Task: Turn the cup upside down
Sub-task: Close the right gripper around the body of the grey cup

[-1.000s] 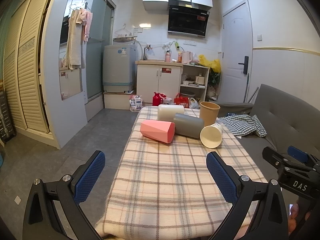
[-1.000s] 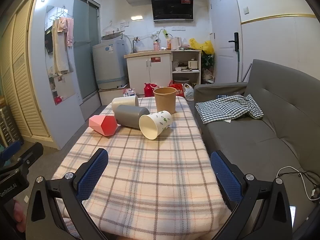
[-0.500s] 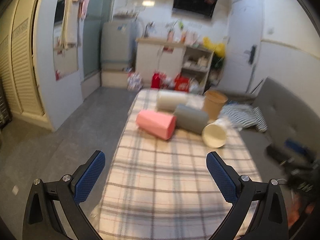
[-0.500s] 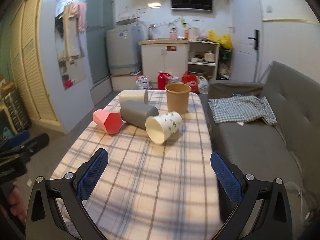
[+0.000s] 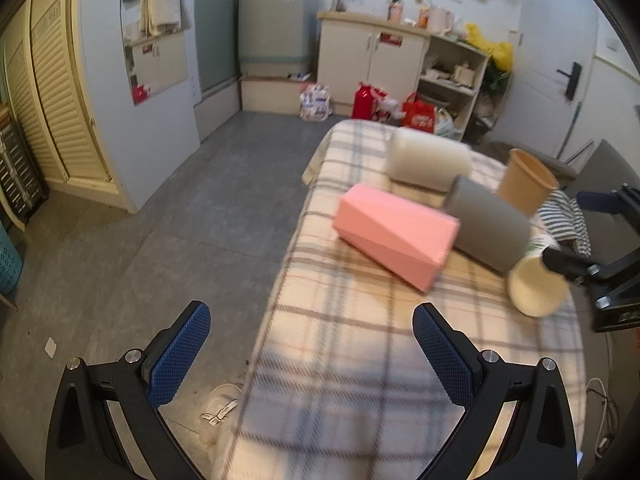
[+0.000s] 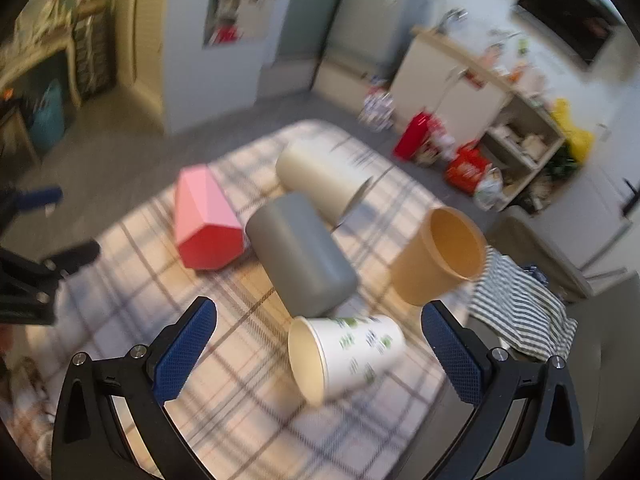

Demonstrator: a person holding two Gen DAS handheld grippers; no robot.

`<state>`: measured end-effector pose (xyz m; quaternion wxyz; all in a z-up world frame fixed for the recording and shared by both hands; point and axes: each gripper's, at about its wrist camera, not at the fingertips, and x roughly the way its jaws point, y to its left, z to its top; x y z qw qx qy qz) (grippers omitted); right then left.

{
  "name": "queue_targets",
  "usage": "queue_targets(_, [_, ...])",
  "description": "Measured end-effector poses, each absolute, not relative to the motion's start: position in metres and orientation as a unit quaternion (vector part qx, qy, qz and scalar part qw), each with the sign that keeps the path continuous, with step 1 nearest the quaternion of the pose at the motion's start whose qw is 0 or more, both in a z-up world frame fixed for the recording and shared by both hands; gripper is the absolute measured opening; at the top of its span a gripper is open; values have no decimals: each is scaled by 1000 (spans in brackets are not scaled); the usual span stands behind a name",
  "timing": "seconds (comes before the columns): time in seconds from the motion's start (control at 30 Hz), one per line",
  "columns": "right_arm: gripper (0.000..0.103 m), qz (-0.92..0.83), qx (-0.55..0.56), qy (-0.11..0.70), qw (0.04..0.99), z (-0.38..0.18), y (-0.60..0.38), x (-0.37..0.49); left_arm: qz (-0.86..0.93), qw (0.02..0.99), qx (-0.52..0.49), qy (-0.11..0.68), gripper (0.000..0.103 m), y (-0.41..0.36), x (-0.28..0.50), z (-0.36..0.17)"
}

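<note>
Several cups sit on a plaid-covered table [image 5: 360, 380]. A pink faceted cup [image 5: 394, 236] [image 6: 206, 222], a grey cup [image 5: 486, 226] [image 6: 302, 254], a cream cup [image 5: 428, 158] [image 6: 320, 178] and a white printed paper cup [image 6: 346, 354] [image 5: 536, 290] lie on their sides. A brown paper cup [image 6: 442, 256] [image 5: 524, 182] stands upright. My right gripper [image 6: 318, 348] is open, close above the white paper cup, which lies between its fingers. My left gripper [image 5: 312, 350] is open and empty over the table's left edge, short of the pink cup.
A grey sofa [image 5: 612, 184] with a checked cloth [image 6: 520, 312] runs along the table's right side. Grey floor [image 5: 180, 220] lies left of the table. A cabinet [image 5: 372, 64], washing machine [image 5: 274, 36] and bags [image 5: 418, 114] stand at the far end.
Both grippers moved forward and tilted down toward the cups. The right one now brackets the white paper cup. The left one drifted toward the table's left edge. Both stayed open.
</note>
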<state>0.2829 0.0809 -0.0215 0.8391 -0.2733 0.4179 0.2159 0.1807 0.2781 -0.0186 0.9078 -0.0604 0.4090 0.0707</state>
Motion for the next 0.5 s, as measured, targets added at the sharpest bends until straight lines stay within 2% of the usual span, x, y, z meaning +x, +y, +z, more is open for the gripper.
queue_targets(0.2, [101,207,-294,456,814,-62,100,331,74,902,-70,420,103,290,202,-35])
queue_targets(0.47, [101,211,-286,499,790,-87,114,361,68,898,-60,431,103,285,215,-47])
queue_targets(0.5, [98,210,-285,503,789,-88,115,363,67,897,-59,433,103,284,215,-47])
